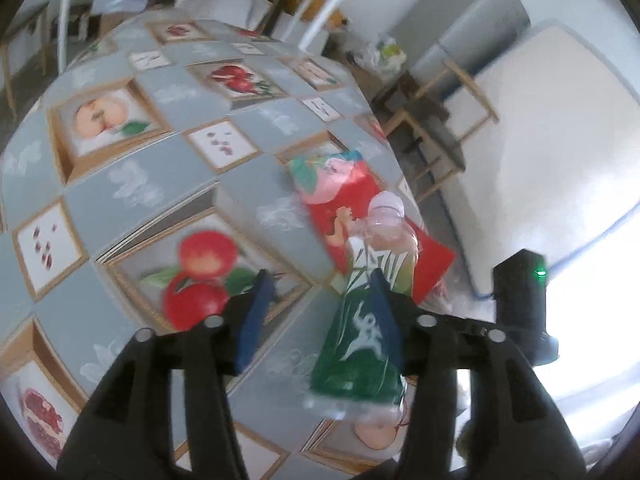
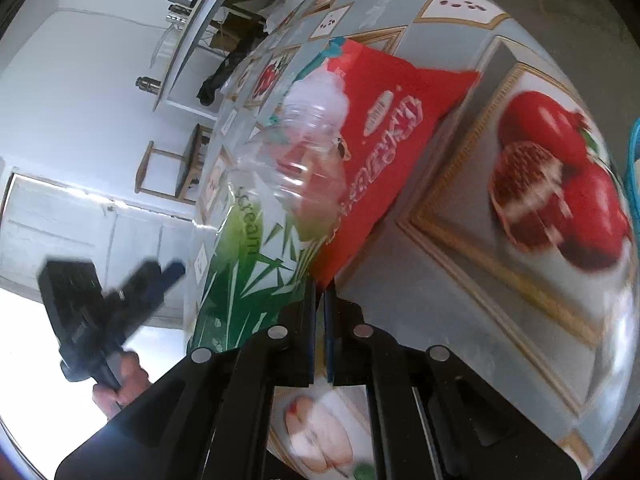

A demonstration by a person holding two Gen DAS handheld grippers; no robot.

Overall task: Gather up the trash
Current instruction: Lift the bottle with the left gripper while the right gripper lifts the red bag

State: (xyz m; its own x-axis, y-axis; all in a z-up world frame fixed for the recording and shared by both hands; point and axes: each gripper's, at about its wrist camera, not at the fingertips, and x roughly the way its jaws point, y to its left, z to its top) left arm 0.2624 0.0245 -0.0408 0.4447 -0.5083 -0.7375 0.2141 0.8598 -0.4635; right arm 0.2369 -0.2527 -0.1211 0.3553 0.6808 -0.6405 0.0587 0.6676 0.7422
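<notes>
**Trash bundle pinched in the right gripper above the patterned desk**

Trash here comprises a clear plastic bottle [image 2: 304,128], a red snack bag [image 2: 400,128] and a green-and-white wrapper [image 2: 248,280], all hanging together over the desk [image 2: 460,280]. Legible writing: the wrapper carries the letters "cream" in green, running sideways beside a pattern of white leaf shapes; in the left wrist view its green part [image 1: 356,344] bears a white emblem too blurred to read. The red bag shows a white oval logo and outlined white lettering, blurred and not readable.

Right gripper [image 2: 319,336]: jaws clenched almost together, its dark blue pads meeting at the lower edge of the wrapper and bag, so the bundle is grasped there and points away from the camera at a downward slant.

Left gripper [image 1: 316,312]: jaws released and apart; the wrapper lies against the right-hand pad, the other pad standing clear of it. In the right wrist view this gripper [image 2: 160,280] appears at lower left, beside the bundle, held by a hand [image 2: 120,380] wrapped round its handle.

The desk's cloth is grey-blue with framed fruit pictures.
</notes>
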